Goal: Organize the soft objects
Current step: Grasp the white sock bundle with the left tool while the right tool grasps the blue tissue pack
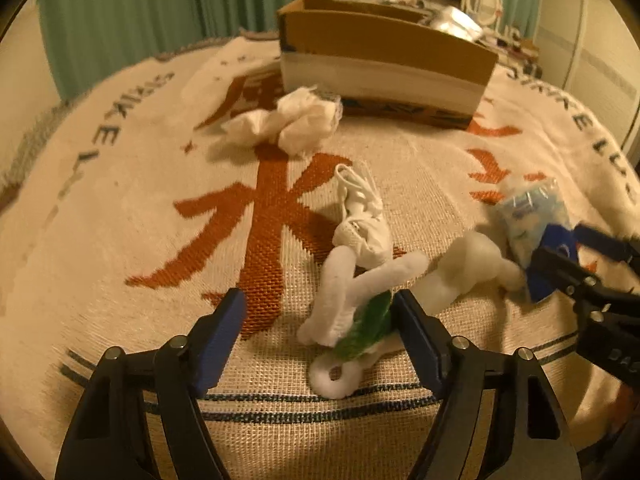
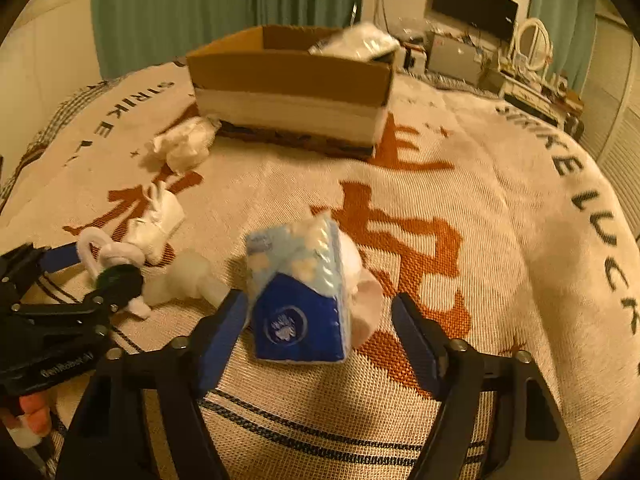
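On the cream woven blanket with rust-red characters (image 1: 160, 216), left wrist view: the left gripper (image 1: 320, 320) stands wide, its blue pads flanking a white fuzzy looped toy with a green leaf (image 1: 352, 312), the right pad touching the leaf. Beyond lie a white knotted cloth (image 1: 360, 220), a crumpled white tissue wad (image 1: 292, 120) and a brown-and-white cardboard box (image 1: 380, 68). To the right lie a white plush lump (image 1: 472, 268) and the right gripper's fingers.

Right wrist view: the right gripper (image 2: 320, 320) is wide apart around a blue-and-white soft tissue pack (image 2: 298, 288); its left pad touches the pack, its right pad is apart. The box sits well beyond.
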`<action>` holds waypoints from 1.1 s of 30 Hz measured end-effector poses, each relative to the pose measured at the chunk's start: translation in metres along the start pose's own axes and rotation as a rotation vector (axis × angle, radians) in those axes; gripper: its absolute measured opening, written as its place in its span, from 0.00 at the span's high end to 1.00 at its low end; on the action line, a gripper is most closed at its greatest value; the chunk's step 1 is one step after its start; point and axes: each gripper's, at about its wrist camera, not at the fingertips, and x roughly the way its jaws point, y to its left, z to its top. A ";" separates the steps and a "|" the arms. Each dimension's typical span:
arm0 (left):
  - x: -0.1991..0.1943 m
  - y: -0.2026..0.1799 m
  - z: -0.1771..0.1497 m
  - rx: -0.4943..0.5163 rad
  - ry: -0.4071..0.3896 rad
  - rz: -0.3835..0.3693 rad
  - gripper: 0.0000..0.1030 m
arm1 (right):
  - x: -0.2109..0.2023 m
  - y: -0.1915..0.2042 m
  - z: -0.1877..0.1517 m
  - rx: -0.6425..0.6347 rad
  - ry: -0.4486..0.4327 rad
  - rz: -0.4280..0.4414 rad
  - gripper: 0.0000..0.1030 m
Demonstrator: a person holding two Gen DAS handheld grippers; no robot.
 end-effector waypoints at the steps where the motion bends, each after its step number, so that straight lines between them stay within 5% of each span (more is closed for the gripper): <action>1: 0.000 0.001 -0.001 -0.005 0.004 -0.010 0.29 | 0.002 0.000 -0.001 0.002 0.004 -0.001 0.40; 4: -0.002 0.000 -0.003 -0.002 0.009 -0.054 0.45 | 0.001 -0.001 -0.002 0.015 -0.001 0.022 0.61; 7: -0.006 -0.006 -0.005 0.030 0.007 -0.076 0.58 | -0.005 0.001 -0.005 0.009 -0.025 0.012 0.69; 14: -0.021 -0.011 -0.007 0.062 -0.019 -0.075 0.62 | -0.020 -0.003 -0.014 0.028 -0.055 0.043 0.78; 33: -0.082 -0.012 0.019 0.082 -0.118 -0.097 0.62 | -0.085 -0.011 -0.008 0.074 -0.152 0.073 0.79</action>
